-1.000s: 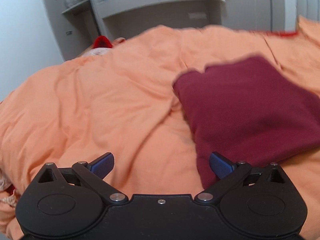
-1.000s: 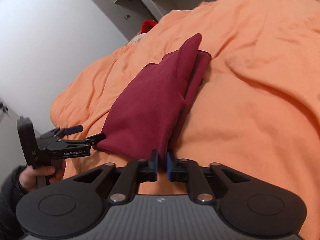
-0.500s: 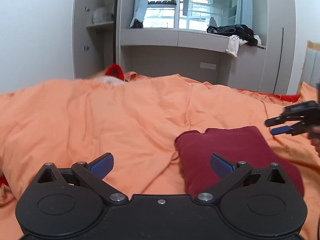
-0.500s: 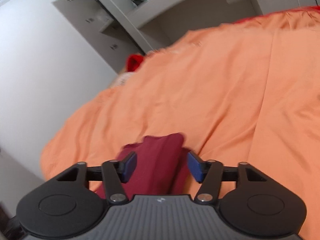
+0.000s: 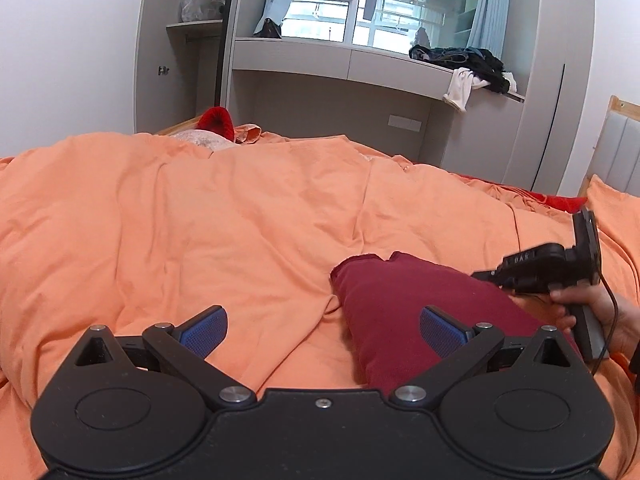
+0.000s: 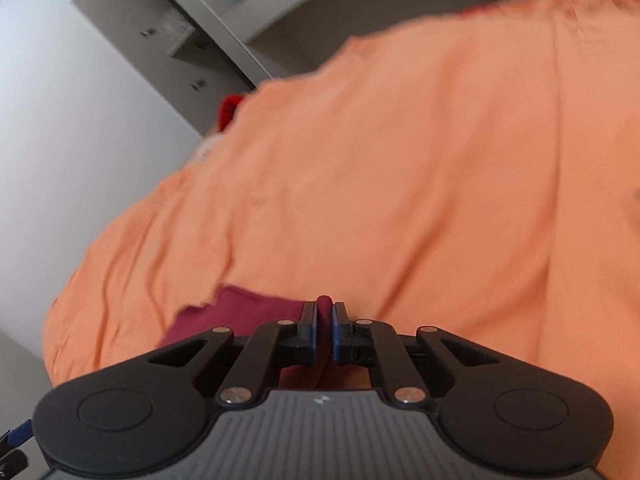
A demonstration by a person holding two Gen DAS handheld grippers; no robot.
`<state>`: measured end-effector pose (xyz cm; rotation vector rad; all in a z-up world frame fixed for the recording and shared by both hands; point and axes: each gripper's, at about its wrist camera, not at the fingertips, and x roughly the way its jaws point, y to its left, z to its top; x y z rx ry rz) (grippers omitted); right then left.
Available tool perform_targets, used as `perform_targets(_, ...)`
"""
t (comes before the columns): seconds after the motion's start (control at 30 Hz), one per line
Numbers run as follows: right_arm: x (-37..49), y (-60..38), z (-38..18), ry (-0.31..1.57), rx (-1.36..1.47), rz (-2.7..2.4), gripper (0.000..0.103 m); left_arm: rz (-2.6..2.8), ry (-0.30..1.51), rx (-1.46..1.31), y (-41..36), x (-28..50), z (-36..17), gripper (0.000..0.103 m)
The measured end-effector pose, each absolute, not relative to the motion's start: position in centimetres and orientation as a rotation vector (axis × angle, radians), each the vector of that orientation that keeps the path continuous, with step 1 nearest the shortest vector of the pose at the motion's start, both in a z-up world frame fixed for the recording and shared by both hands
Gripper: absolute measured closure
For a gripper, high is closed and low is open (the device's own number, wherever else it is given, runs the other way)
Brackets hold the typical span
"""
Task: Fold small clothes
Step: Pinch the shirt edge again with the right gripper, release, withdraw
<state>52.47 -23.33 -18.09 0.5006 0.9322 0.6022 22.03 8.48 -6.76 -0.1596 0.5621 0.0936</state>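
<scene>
A folded dark red garment [image 5: 404, 304] lies on the orange duvet [image 5: 224, 216]. My left gripper [image 5: 322, 326] is open and empty, low over the duvet, with its right pad over the garment's near left part. My right gripper [image 6: 324, 330] is shut on an edge of the dark red garment [image 6: 244, 312], which bunches between the blue pads. In the left wrist view the right gripper [image 5: 500, 278] comes in from the right, held by a hand, its tips at the garment's right side.
A red item [image 5: 216, 120] and a pale cloth lie at the bed's far edge. Grey cabinets and a window ledge with piled clothes [image 5: 468, 68] stand behind. A headboard [image 5: 616, 152] is at the far right.
My right gripper has shut on the garment's edge; half a second ago it was open over it. The left gripper stays open and has held about still since then.
</scene>
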Motion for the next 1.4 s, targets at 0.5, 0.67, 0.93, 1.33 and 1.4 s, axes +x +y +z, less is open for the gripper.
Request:
perform_targets(0.5, 33.3, -24.0, -9.0, 0.697, 0.235, 0.862, 0.046, 0.039, 0.691, -0.138, 7.0, 22.6, -8.9, 0.001)
perform_targets(0.67, 28.9, -20.4, -9.9, 0.648, -0.081, 0.784, 0.047, 0.054, 0.755, 0.08, 3.6, 22.8, -11.2, 0.001)
perform_targets(0.93, 26.9, -19.6, -13.2, 0.765, -0.222, 0.733, 0.046, 0.056, 0.82, 0.11, 3.4, 22.5, -13.4, 0.002)
perform_targets(1.33, 26.6, -21.9, -8.2, 0.599, 0.081, 0.688, 0.026, 0.008, 0.782, -0.128, 8.5, 31.1, -8.5, 0.001)
perform_targets(1.4, 27.2, -21.1, -9.2, 0.617, 0.061, 0.709, 0.026, 0.0, 0.815, -0.125, 8.0, 33.8, -8.9, 0.001)
